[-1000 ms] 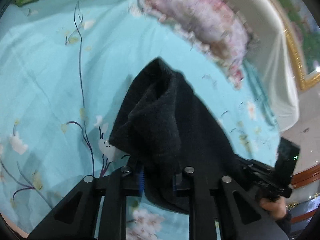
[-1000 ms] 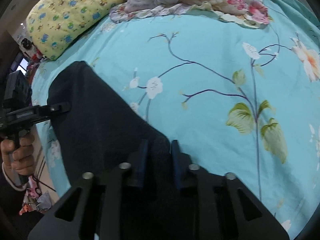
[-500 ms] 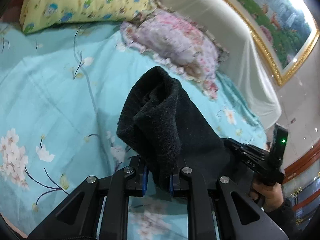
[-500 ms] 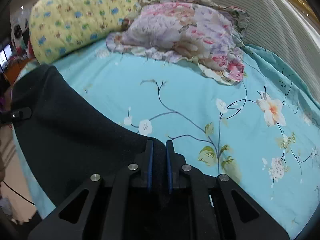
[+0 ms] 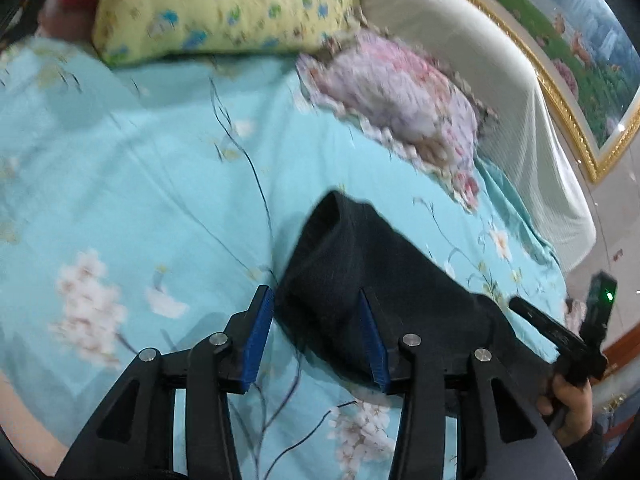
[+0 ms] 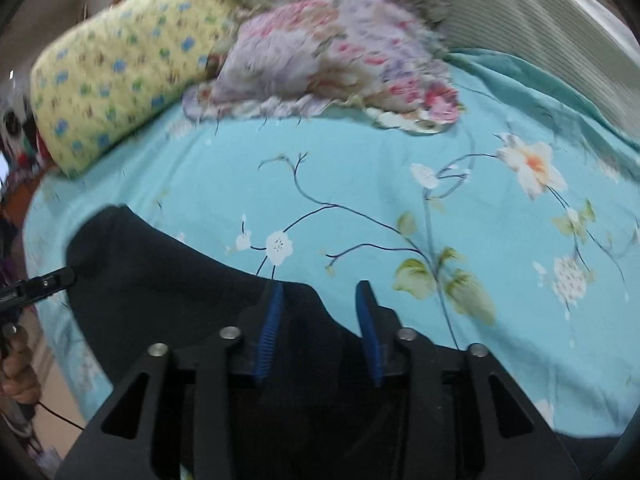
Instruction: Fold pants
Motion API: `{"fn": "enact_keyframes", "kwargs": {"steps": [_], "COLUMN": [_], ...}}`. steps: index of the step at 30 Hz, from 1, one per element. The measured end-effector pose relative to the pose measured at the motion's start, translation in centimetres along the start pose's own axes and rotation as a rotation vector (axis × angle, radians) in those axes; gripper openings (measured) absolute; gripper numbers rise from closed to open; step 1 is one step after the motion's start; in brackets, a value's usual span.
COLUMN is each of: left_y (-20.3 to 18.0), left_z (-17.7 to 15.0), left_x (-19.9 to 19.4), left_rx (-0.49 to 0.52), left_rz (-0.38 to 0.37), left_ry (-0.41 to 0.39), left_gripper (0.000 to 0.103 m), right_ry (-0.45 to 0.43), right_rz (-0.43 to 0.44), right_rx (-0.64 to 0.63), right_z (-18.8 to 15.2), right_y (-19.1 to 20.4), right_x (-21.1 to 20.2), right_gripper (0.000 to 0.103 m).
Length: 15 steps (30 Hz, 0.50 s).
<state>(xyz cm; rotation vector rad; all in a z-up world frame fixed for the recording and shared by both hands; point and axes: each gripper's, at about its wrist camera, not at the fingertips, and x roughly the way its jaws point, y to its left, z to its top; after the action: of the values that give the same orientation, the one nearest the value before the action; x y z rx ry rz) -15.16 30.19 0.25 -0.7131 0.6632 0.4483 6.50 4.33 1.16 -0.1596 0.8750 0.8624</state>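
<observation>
Both the left gripper and right gripper stand spread over the black pants lying on the near bed.

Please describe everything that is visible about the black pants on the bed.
The pants are black, of thick soft cloth, folded into a compact bundle that lies on the turquoise flowered sheet. One rounded end points toward the pillows. Both the left gripper and the right gripper have their jaws open around the edge of the cloth, not clamped on it.
</observation>
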Motion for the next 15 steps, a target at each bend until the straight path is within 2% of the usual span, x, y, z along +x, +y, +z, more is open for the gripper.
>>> {"fn": "enact_keyframes", "kwargs": {"steps": [7, 10, 15], "left_y": [-2.9, -5.1, -8.3], "left_z": [0.9, 0.6, -0.6], "left_x": [-1.5, -0.5, 0.9], "left_rx": [0.05, 0.085, 0.14], "left_rz": [-0.046, -0.073, -0.105], "left_ry": [-0.019, 0.013, 0.056], "left_gripper": [0.05, 0.051, 0.051], "right_ry": [-0.046, -0.061, -0.066], "right_rz": [0.021, 0.015, 0.003], "right_rx": [0.096, 0.137, 0.208], "right_z": [-2.3, -3.9, -6.4], "right_y": [-1.7, -2.6, -4.4], "right_x": [-4.2, -5.9, -7.9], "right_gripper": [0.053, 0.057, 0.058]}}
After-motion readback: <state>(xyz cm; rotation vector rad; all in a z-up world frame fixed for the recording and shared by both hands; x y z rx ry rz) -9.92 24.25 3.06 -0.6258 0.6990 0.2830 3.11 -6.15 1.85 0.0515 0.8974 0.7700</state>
